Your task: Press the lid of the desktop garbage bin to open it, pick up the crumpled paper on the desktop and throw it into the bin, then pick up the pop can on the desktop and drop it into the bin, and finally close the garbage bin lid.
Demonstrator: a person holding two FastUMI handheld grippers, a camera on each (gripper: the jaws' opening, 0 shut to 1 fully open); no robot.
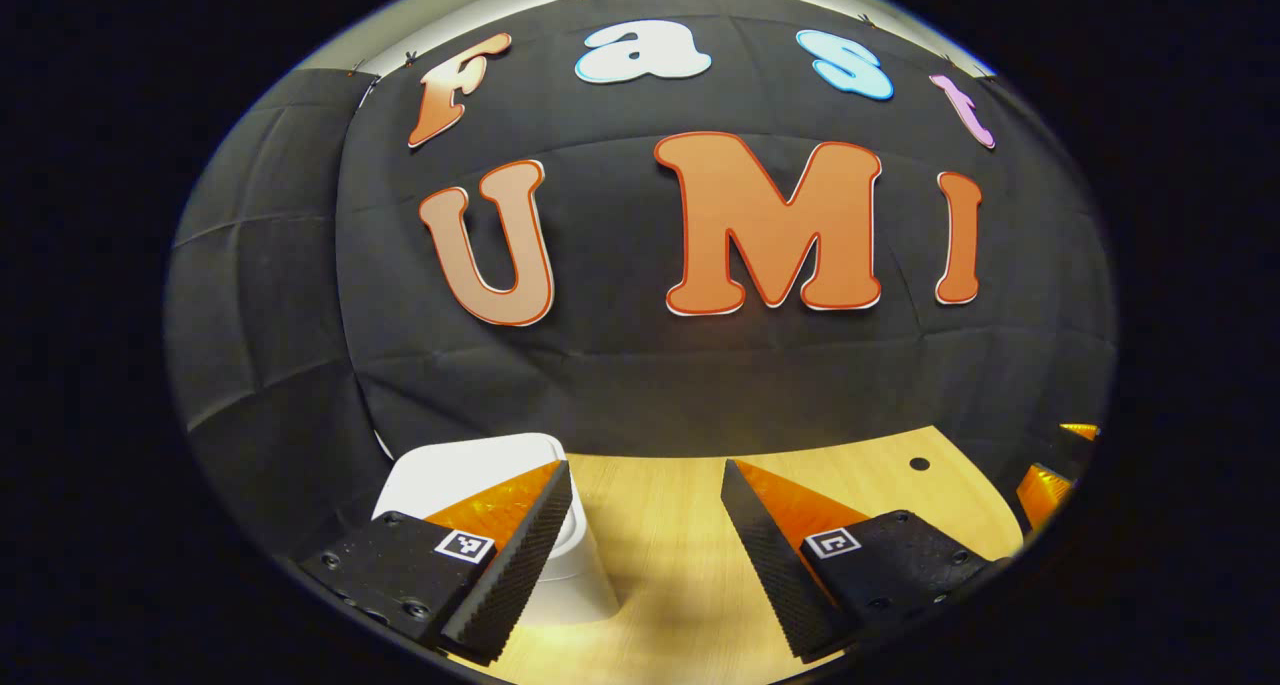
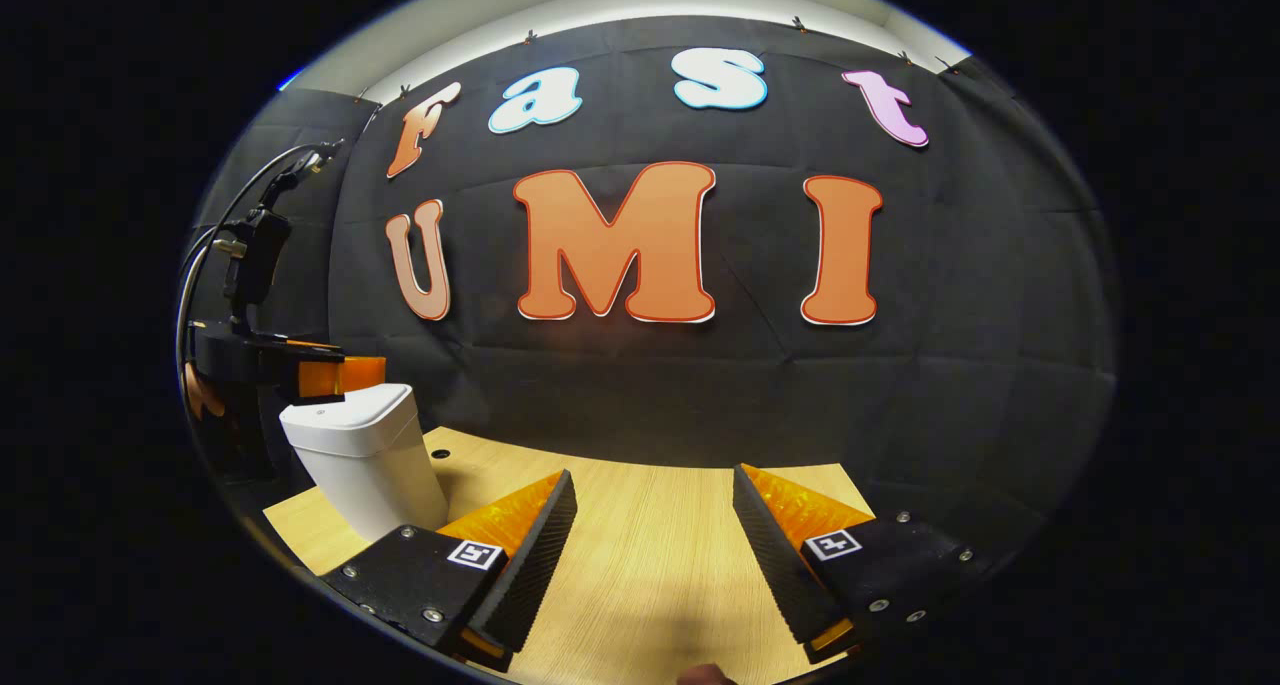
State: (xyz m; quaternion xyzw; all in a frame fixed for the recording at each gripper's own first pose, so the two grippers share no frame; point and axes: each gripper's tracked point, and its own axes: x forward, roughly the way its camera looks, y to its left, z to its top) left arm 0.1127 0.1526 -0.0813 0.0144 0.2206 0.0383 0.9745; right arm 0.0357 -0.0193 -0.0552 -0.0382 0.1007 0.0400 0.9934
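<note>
A pale wooden surface [image 2: 640, 555] runs up to the black cloth wall of the booth. On its left side stands the white garbage bin [image 2: 365, 460], lid [image 2: 345, 410] down and flat, so it looks closed. In the right gripper view the left gripper [image 2: 330, 377] hangs just above the lid's rear edge, whether touching it I cannot tell. In the left gripper view its fingers are spread apart and empty, and the bin sits low behind the left finger [image 1: 510, 555]. To the right, the right gripper [image 2: 650, 555] is likewise released, gripping nothing, held over bare wood well apart from the bin.

The risks, as I judge them: a press near the hinge side may not trip the lid, and an off-centre push could tip or slide the light bin. Paper and can lie somewhere outside these views, so either gripper will have to search for them.
</note>
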